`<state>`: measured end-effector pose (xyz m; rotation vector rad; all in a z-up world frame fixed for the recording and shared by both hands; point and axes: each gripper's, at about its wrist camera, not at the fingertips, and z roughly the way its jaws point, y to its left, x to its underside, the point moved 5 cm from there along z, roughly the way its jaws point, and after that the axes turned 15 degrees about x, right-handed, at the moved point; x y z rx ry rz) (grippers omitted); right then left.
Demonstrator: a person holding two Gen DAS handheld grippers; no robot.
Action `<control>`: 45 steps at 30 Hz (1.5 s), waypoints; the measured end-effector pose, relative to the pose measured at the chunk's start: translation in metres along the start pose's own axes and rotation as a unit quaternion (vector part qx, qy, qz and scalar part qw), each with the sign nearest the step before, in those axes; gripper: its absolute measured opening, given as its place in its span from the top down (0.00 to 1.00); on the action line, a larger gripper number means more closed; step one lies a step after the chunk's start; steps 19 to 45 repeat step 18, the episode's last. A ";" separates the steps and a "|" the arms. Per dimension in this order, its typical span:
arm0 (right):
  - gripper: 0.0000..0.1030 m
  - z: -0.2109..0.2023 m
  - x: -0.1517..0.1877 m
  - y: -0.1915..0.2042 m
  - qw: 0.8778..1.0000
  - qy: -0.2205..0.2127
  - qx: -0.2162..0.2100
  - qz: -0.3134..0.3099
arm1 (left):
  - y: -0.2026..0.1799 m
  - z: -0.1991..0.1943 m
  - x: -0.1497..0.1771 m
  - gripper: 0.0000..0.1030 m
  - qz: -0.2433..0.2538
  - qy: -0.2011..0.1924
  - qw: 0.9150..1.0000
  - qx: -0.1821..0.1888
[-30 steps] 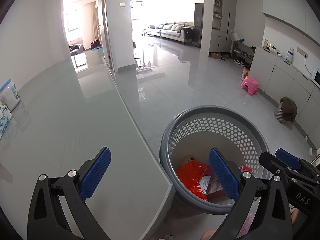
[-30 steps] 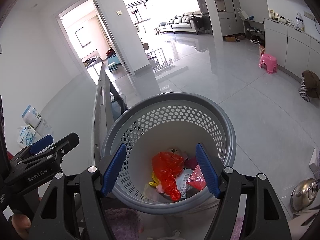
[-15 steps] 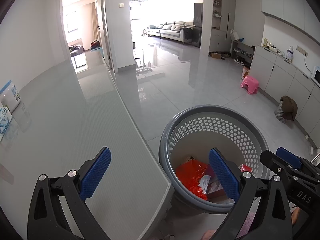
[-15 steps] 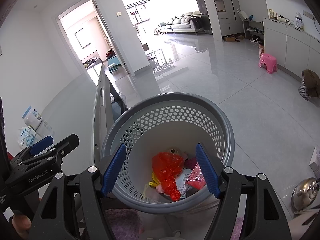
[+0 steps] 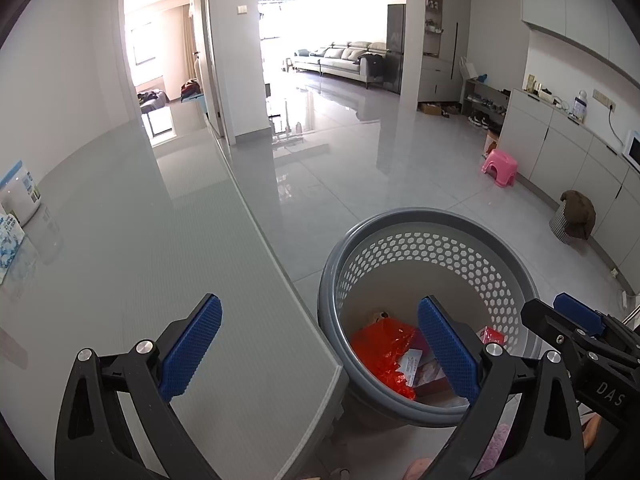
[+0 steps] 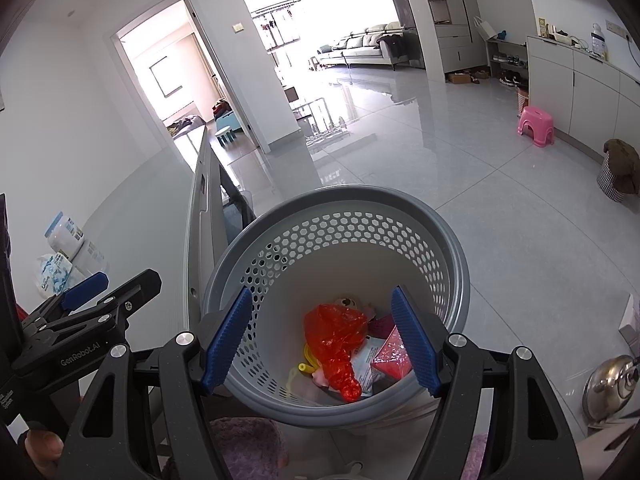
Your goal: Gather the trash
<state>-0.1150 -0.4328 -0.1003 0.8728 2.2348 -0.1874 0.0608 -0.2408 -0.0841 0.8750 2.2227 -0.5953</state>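
Note:
A grey perforated basket (image 6: 400,216) stands on the floor beside the table's corner; it also shows in the left wrist view (image 5: 432,220). Inside lie a red plastic bag (image 6: 336,336), a pink packet (image 6: 392,358), papers and other trash. The red bag shows in the left wrist view (image 5: 384,348) too. My right gripper (image 6: 322,340) is open and empty, above the basket's near rim. My left gripper (image 5: 320,344) is open and empty, over the table's corner and the basket's left rim.
The grey table (image 5: 140,260) spreads to the left, with a white canister (image 5: 18,196) and a tissue pack (image 5: 8,240) at its far left edge. A pink stool (image 5: 500,166) and a small covered bin (image 5: 572,216) stand by the cabinets. A metal kettle (image 6: 612,384) sits at lower right.

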 end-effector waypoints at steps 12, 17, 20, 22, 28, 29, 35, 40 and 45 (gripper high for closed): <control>0.33 0.000 0.000 0.000 1.000 0.000 0.000 0.001 | -0.002 0.002 0.000 0.06 0.001 0.001 1.000 -0.004; 0.32 0.000 0.000 0.000 1.000 0.000 0.000 0.001 | -0.001 0.002 -0.001 0.06 0.002 0.003 1.000 -0.005; 0.32 0.000 0.001 0.000 1.000 0.000 0.000 0.000 | -0.002 0.002 -0.002 0.06 0.002 0.003 1.000 -0.005; 0.32 0.000 0.001 0.000 1.000 0.000 0.000 0.000 | -0.002 0.002 -0.002 0.06 0.002 0.003 1.000 -0.005; 0.32 0.000 0.001 0.000 1.000 0.000 0.000 0.000 | -0.002 0.002 -0.002 0.06 0.002 0.003 1.000 -0.005; 0.32 0.000 0.001 0.000 1.000 0.000 0.000 0.000 | -0.002 0.002 -0.002 0.06 0.002 0.003 1.000 -0.005; 0.32 0.000 0.001 0.000 1.000 0.000 0.000 0.000 | -0.002 0.002 -0.002 0.06 0.002 0.003 1.000 -0.005; 0.32 0.000 0.001 0.000 1.000 0.000 0.000 0.000 | -0.002 0.002 -0.002 0.06 0.002 0.003 1.000 -0.005; 0.32 0.000 0.001 0.000 1.000 0.000 0.000 0.000 | -0.002 0.002 -0.002 0.06 0.002 0.003 1.000 -0.005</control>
